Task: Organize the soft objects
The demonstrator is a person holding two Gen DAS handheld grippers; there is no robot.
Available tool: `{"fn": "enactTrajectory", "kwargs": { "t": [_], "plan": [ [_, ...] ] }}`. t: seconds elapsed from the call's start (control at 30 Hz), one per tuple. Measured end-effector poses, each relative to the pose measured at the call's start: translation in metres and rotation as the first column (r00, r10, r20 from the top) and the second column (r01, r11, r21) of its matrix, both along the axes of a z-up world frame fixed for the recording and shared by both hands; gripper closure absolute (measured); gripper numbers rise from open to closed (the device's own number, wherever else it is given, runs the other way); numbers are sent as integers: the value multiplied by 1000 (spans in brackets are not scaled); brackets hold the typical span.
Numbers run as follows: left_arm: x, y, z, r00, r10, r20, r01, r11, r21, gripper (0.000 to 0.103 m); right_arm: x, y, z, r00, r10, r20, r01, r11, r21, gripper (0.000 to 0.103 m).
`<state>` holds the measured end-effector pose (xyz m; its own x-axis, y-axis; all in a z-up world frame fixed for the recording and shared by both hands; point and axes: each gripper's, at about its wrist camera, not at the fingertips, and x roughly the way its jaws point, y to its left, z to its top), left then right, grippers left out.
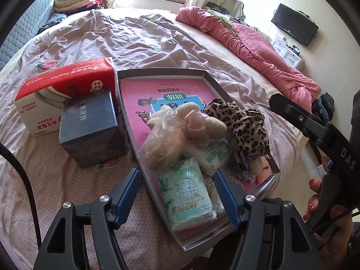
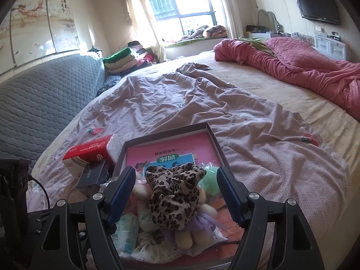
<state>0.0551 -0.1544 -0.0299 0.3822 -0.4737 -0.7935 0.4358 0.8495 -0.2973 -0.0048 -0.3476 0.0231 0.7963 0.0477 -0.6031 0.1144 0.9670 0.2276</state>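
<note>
A shallow grey box [image 1: 216,83] [image 2: 216,144] with a pink book in it lies on the bed. Its near end holds a pile of soft things: a cream plush toy in clear wrap [image 1: 171,132], a leopard-print scrunchie [image 1: 245,123] [image 2: 175,193], green tissue packs [image 1: 186,193] and a small plush with a purple bow [image 2: 191,227]. My left gripper [image 1: 177,193] is open, fingers either side of a tissue pack. My right gripper [image 2: 176,193] is open above the scrunchie; its body shows in the left wrist view [image 1: 315,130].
A red and white tissue box [image 1: 63,90] [image 2: 90,153] and a dark blue box [image 1: 90,128] [image 2: 94,175] stand left of the grey box. A rumpled pink sheet [image 2: 180,103] covers the bed. A red quilt [image 2: 303,67] lies at the right, a grey headboard [image 2: 45,94] at the left.
</note>
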Motion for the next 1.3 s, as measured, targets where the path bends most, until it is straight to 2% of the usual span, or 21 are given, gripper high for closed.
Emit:
{"fn": "enactTrajectory", "kwargs": {
  "t": [0.33,0.57,0.77,1.03,1.3],
  "plan": [
    [-15,22,33,997,41,61,-42,999,1,35,-14,25,16,999,14,-44,-14,1000,-4,24],
    [-33,50,52,986,138,89,-142,989,42,29,-30,45,32,999,8,-33,-10,999,-48,24],
    [-54,70,65,972,202,119,-212,973,87,29,-47,62,34,995,39,-89,-44,997,-57,23],
    [-81,87,67,954,261,150,-282,948,146,25,-72,88,24,984,81,-157,-96,992,-87,22],
    [-95,96,58,950,291,117,-308,936,171,25,-86,100,16,978,94,-186,-117,986,-118,22]
  ]
}}
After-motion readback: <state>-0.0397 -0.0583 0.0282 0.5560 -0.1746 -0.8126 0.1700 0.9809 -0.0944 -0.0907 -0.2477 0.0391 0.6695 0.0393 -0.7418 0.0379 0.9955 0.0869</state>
